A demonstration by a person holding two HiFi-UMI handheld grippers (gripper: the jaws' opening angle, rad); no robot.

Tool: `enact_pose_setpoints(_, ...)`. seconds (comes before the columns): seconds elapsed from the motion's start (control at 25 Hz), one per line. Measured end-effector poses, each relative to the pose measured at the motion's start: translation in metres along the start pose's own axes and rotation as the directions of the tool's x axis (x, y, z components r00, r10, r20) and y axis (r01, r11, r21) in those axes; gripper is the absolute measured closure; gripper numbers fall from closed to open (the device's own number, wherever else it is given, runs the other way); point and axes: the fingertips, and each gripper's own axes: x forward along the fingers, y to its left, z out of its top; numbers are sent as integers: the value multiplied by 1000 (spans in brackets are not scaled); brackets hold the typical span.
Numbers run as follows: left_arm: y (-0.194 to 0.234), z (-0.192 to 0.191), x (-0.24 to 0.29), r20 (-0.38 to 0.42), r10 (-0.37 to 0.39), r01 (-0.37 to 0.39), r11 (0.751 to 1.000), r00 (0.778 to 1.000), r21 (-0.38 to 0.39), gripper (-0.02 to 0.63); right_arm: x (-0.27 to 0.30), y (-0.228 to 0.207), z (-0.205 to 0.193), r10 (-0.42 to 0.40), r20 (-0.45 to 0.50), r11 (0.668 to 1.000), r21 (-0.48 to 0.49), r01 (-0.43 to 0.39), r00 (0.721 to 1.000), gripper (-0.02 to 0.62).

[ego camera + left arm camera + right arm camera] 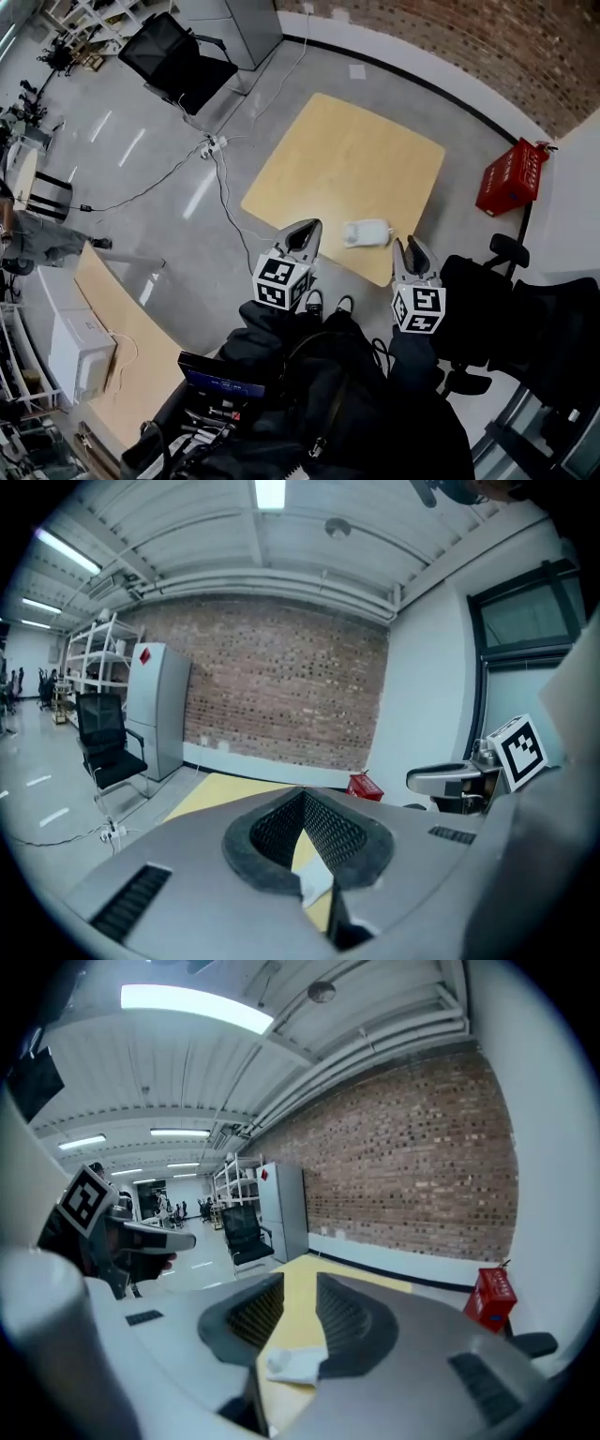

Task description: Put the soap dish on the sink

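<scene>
We hold the left gripper [305, 229] clenched on nothing, the right gripper [412, 247] released and empty. The white soap dish [367, 232] lies by the table's [347, 155] near edge.

Soap dish [367, 233]: small white rounded obj; lies flat on yellow tabletop [347, 159], nr its front edge; details too small to tell.
</scene>
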Motion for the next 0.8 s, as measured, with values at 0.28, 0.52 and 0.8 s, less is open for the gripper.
enact_pose_setpoints(0.28,-8,57,-14,119,0,-4,999,993,33,606,-32,-3,79,-45,166,998,-25,50,985,536)
enact_pose_setpoints(0.52,-21,118,-42,254,-32,1,993,967,122,606,-54,9,126,-62,250,994,-69,82,966,566)
enact_pose_setpoints(0.8,-24,154,-60,318,-53,15,993,946,121,606,-74,27,174,-63,346,989,-107,106,936,588)
